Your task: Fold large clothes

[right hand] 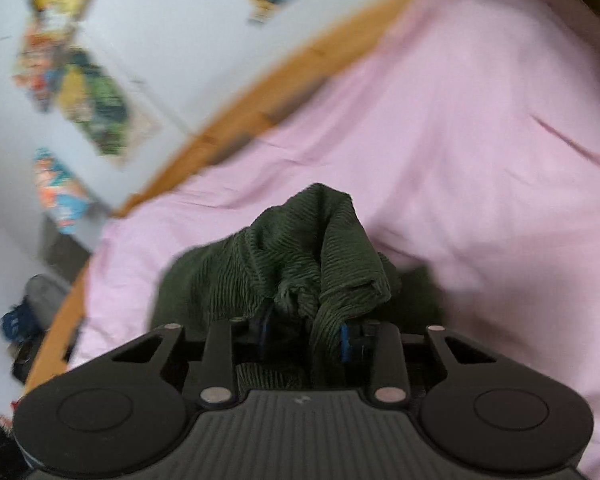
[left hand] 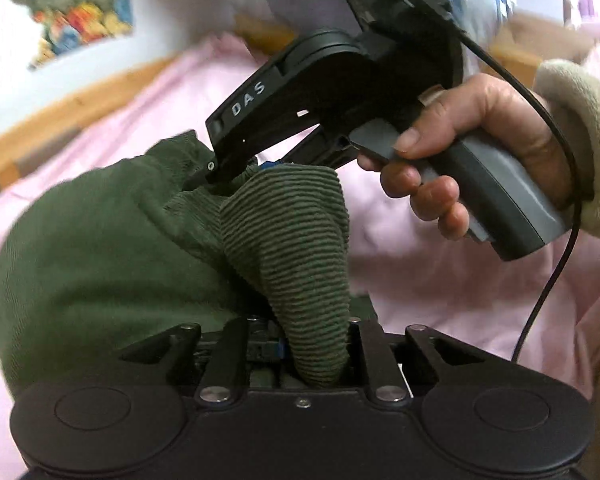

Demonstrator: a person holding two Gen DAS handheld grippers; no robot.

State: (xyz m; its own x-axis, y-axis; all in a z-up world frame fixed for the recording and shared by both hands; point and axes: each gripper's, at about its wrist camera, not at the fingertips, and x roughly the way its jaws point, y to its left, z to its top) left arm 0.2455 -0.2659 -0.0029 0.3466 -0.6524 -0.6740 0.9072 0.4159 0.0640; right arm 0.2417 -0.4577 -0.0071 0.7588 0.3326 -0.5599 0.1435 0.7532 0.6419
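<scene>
At the lower middle of the left wrist view, my left gripper holds a ribbed fold of the green garment, which goes down between its narrow jaws. From there the garment climbs toward the middle of the frame, where my right gripper bites into another bunch of the same cloth, so its long axis runs from bottom to centre, between my two grippers. My right hand sits at the right of the frame, squeezing the grey handle. Both grippers are close together, and I judge the next move must pull them apart to stretch the garment over the pink sheet. Only this view shows both grippers at once and how near they are. The right wrist view shows instead the right gripper from behind: its jaws are narrow, with a heap of the green garment between them, and more of the pink sheet and the wooden bed edge at the upper left.
</scene>
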